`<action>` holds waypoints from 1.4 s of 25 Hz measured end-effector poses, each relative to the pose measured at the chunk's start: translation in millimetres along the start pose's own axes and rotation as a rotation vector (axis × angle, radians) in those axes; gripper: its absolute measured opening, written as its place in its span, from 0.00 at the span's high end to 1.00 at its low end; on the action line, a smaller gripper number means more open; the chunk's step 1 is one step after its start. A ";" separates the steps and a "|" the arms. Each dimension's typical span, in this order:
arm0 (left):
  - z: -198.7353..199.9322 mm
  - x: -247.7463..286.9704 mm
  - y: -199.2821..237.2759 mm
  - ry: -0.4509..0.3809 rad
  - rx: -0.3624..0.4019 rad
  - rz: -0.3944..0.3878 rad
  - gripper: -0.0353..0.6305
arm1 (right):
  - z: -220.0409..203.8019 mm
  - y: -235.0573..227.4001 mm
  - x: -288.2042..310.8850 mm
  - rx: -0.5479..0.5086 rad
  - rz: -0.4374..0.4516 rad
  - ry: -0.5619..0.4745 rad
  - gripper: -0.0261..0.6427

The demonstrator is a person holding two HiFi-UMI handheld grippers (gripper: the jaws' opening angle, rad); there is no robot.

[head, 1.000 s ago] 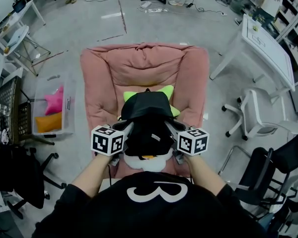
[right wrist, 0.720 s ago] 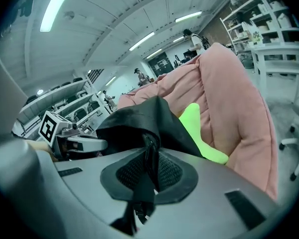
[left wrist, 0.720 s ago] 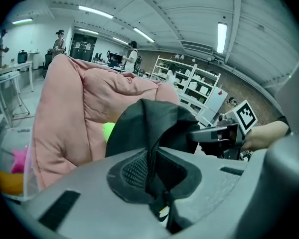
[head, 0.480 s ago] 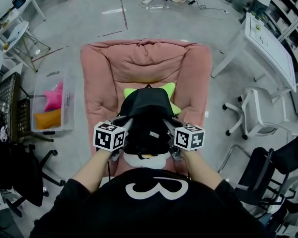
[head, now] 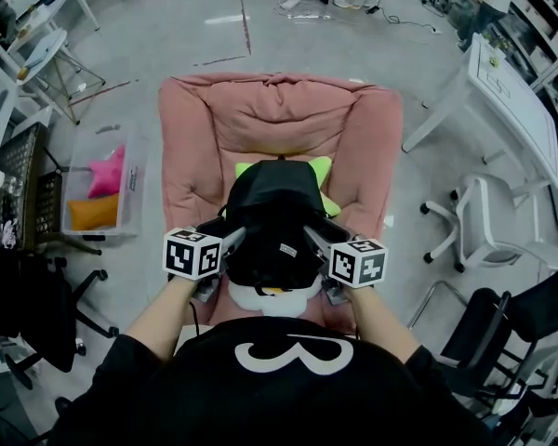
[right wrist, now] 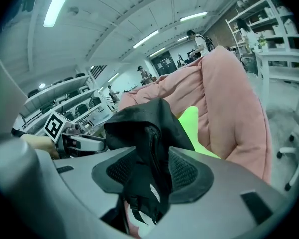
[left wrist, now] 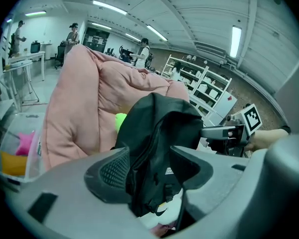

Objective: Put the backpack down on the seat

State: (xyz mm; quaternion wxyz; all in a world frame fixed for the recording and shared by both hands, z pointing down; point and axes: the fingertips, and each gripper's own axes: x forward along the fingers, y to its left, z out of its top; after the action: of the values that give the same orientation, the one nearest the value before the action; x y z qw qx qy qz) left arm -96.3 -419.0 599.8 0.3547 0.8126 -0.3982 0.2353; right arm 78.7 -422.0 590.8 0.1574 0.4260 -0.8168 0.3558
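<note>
Lower left of centre, the left gripper (head: 230,241) is standing released, its jaws having just been opening, with black fabric loose between them. The backpack (head: 272,214) is sitting mid-frame on the pink seat (head: 260,119). Right of it, the right gripper (head: 312,236) is likewise letting go, its jaws just opening around the fabric.

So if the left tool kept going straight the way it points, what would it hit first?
The black backpack: its fabric sits between the left tool's jaws, which have just been opening and stand apart. Behind it is the pink armchair, though depth is hard to judge.
</note>
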 end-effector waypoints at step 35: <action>71.2 -137.6 -233.4 -0.421 0.025 -0.139 0.94 | 83.2 105.1 -203.7 -0.205 0.485 -0.226 0.95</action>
State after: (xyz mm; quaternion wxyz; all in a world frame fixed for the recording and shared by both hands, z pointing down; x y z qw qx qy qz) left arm 22.1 -306.6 372.1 0.2690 0.8736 -0.4035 0.0401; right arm 117.4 -322.2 371.6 0.0180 0.2369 -0.9389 0.2489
